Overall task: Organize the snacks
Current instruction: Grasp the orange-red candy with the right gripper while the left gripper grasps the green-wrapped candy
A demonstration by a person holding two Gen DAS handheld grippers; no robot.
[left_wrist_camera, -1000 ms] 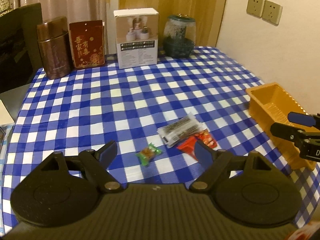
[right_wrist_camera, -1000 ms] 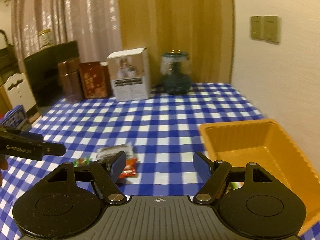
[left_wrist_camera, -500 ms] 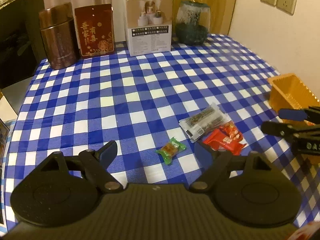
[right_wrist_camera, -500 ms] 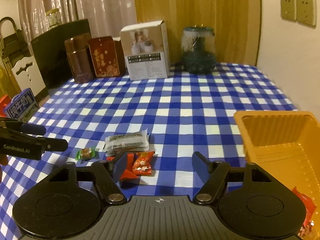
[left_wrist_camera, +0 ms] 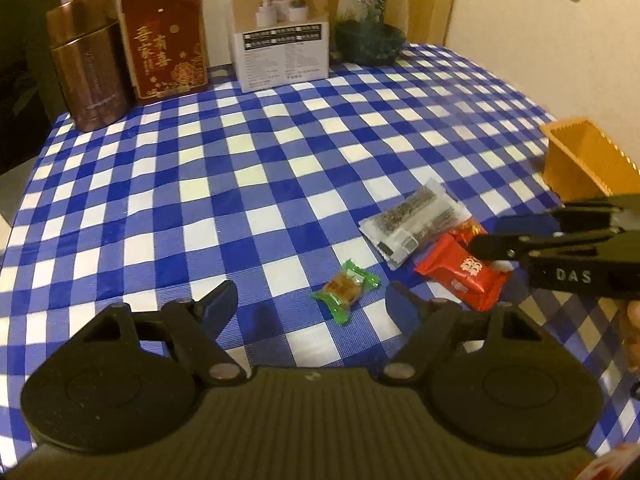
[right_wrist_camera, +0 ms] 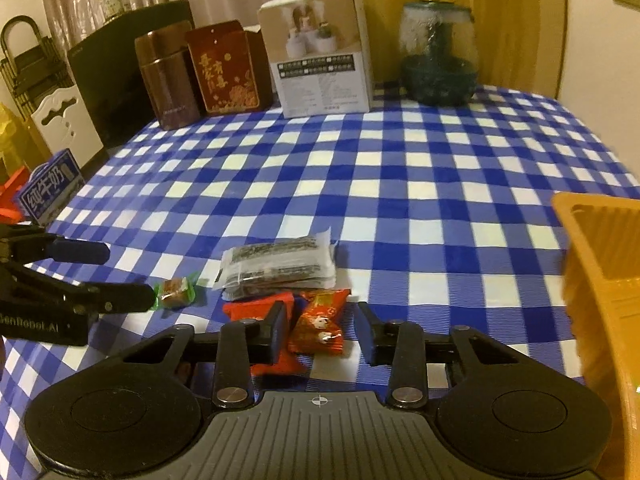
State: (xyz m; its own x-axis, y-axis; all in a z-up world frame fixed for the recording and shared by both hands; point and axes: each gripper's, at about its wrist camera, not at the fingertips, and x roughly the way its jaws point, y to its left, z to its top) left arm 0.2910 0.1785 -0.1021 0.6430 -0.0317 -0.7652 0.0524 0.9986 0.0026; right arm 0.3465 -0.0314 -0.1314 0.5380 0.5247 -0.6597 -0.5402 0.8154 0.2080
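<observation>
**Two grabs, one crowded pile**

Right gripper (right_wrist_camera: 320, 330) jaws are closing around the small orange packet (right_wrist_camera: 319, 322); its left jaw overlaps the red packet (left_wrist_camera: 464, 274), which may drag along. Left gripper (left_wrist_camera: 310, 306), wide and empty, hovers near the green candy (left_wrist_camera: 346, 290); the orange tray (right_wrist_camera: 600, 280) waits.

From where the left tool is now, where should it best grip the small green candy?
Probably across the plump middle of the green candy, coming down from above. It lies flat on the tablecloth, clear of other snacks, and its twisted ends are thin and floppy.
</observation>
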